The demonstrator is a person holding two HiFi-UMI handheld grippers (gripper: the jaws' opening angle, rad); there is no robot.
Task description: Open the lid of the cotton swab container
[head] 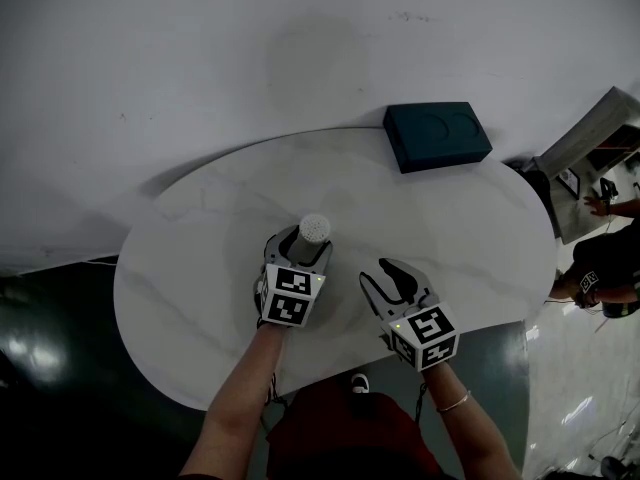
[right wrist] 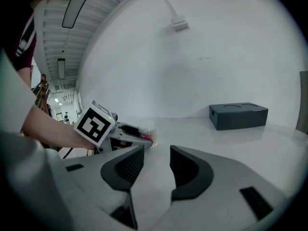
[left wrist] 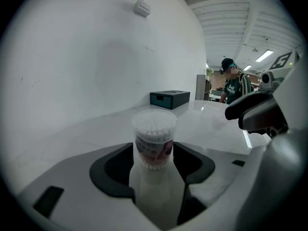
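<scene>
The swab tub [left wrist: 154, 137], at frame centre, wears a pink label with unreadable print. The left gripper [head: 303, 251] clamps its sides. The right gripper [right wrist: 157, 166] gapes empty. White marbled table [head: 190, 268], white wall [head: 200, 58], dark box [head: 437, 135] upper right.

The scene is looked down on steeply in the head view, from above the near edge of the rounded white marble-patterned table [head: 190, 288]. The left gripper [head: 306, 246] and right gripper [head: 378, 276] are seen from behind. Each gripper view is taken low over the tabletop, along its own jaws, and is faced toward the far white wall [left wrist: 96, 57]. The dark teal rectangular box [head: 437, 135] at the table's far right is shared by all three views. The clear cylindrical cotton swab container [left wrist: 154, 138] is framed very near in the left gripper view and appears small at the left of the right gripper view.
</scene>
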